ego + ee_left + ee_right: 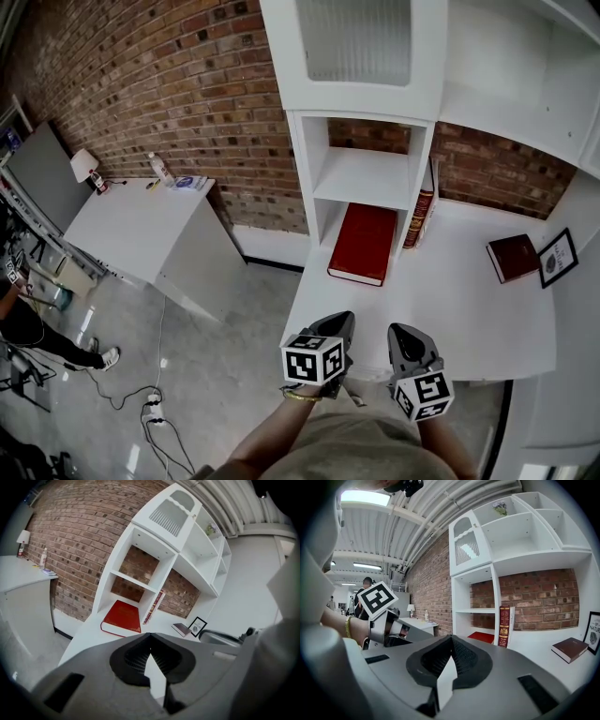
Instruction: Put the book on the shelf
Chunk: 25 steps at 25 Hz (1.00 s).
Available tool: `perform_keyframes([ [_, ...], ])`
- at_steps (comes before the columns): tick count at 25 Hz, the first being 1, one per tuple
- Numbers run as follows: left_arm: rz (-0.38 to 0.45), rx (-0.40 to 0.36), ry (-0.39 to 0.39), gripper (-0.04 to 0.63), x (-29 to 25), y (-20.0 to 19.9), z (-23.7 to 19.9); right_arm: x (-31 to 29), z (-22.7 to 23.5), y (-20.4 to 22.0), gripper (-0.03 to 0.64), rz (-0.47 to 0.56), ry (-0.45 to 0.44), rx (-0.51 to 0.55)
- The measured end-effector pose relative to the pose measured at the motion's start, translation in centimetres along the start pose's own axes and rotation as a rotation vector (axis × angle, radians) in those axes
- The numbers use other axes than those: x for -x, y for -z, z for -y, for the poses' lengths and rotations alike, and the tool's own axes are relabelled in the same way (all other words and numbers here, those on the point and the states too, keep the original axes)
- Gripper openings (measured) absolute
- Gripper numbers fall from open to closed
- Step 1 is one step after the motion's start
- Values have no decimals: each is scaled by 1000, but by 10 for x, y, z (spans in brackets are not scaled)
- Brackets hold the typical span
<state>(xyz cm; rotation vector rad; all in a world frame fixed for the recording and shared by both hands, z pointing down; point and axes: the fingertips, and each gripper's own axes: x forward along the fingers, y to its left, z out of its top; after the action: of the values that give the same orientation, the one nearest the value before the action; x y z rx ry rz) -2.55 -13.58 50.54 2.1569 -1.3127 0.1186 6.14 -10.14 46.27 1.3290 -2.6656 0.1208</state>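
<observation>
Jaws together, apparently empty: left gripper (150, 634), right gripper (450, 637)

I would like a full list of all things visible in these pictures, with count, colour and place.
shelf: one, white, against the brick wall
red book: one, red, flat in the shelf's bottom compartment
upright book: one, red and gold, right of the shelf's divider
dark book: one, maroon, flat on the counter, right
frame: one, black, beside the dark book
table: one, white, left, with lamp and bottle
left tongs: one, grey, shut, empty
right tongs: one, grey, shut, empty
</observation>
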Motion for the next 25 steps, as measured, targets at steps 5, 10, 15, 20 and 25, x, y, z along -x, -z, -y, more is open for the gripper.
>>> perform_keyframes([
  [5,18,-55,5,8,9,3,6,4,3,-1,6,8,9,-15],
  [10,31,-63,28,8,10,5,9,10,5,0,6,-13,19,-29],
  [15,27,-78,34,8,12,10,12,15,7,1,6,-17,28,-33],
  [20,23,-75,43,8,11,12,14,16,7,2,6,-21,30,-28],
  [25,25,-80,46,8,8,12,15,16,9,7,6,-15,34,-30],
])
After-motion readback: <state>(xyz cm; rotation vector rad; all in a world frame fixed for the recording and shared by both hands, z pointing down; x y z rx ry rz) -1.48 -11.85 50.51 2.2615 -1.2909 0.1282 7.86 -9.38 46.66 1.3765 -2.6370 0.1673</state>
